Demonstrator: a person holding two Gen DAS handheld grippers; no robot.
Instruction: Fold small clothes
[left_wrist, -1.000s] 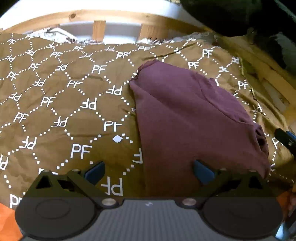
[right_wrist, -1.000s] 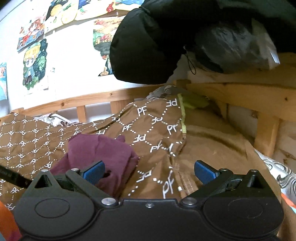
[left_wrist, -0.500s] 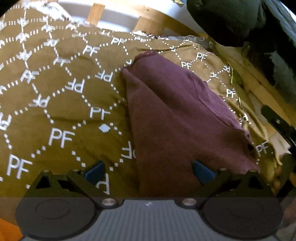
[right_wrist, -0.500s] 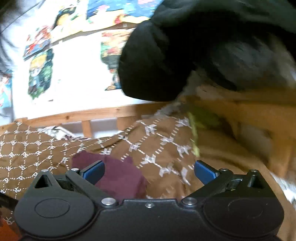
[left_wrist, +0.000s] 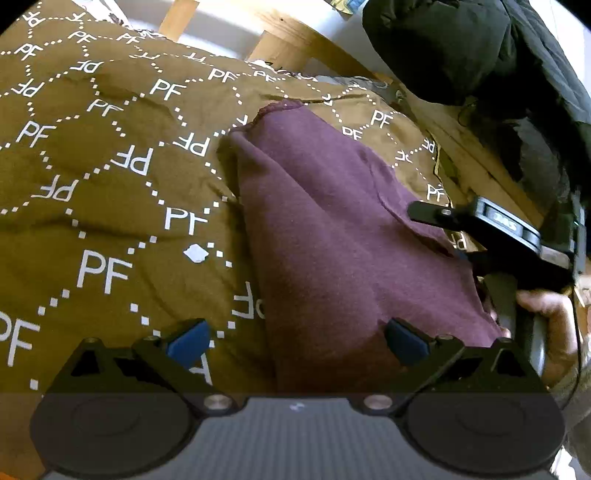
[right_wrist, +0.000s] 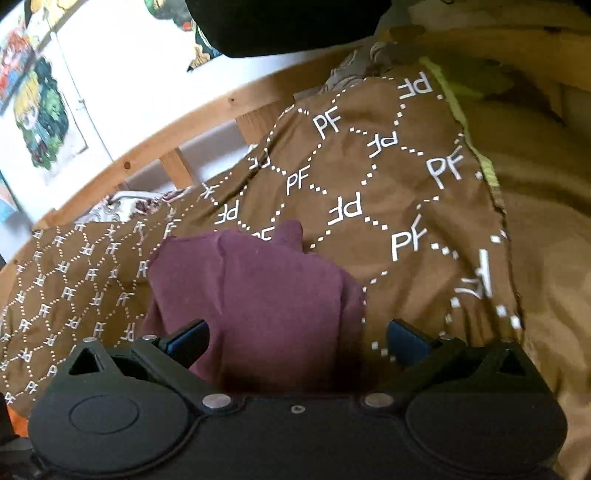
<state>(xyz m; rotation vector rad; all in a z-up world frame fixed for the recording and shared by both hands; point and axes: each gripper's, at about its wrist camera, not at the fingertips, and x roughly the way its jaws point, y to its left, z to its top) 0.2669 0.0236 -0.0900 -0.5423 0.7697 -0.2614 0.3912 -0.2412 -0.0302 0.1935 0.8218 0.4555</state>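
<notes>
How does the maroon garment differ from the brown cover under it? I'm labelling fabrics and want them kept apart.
The maroon garment is plain, with no print; the brown cover carries white PF letters joined by dotted lines. The garment is the smaller piece and lies on top, while the cover spreads under it past the edges of both views. The garment shows seams and a stitched hem; the cover has a yellow-green strip along one edge. Both lie rumpled, and neither is gripped.
</notes>
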